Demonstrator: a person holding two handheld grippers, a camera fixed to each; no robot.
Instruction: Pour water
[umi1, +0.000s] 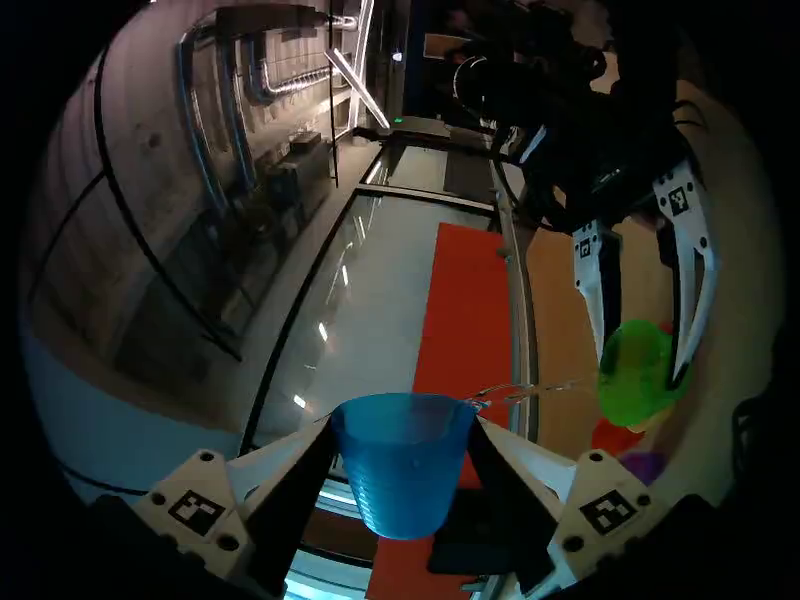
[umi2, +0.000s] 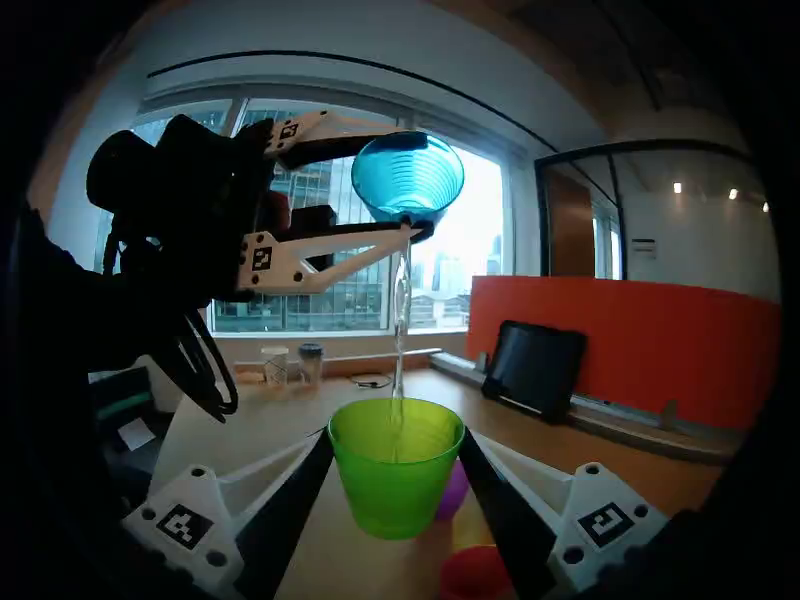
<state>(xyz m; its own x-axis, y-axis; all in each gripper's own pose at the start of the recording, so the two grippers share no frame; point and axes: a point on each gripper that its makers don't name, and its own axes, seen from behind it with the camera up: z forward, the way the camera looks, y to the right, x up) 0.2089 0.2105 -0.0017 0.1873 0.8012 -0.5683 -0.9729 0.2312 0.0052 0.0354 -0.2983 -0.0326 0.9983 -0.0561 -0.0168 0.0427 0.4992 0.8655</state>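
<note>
The left gripper (umi1: 404, 425) grips the tipped blue cup (umi1: 405, 475), water (umi2: 400, 320) streaming into the green cup (umi2: 395, 475) gripped by the right gripper (umi2: 395, 440).

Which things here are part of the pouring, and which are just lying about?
In use: blue cup, green cup, water stream, left gripper, right gripper.

Lying about: tablet, spare cups, jars on the sill.
</note>
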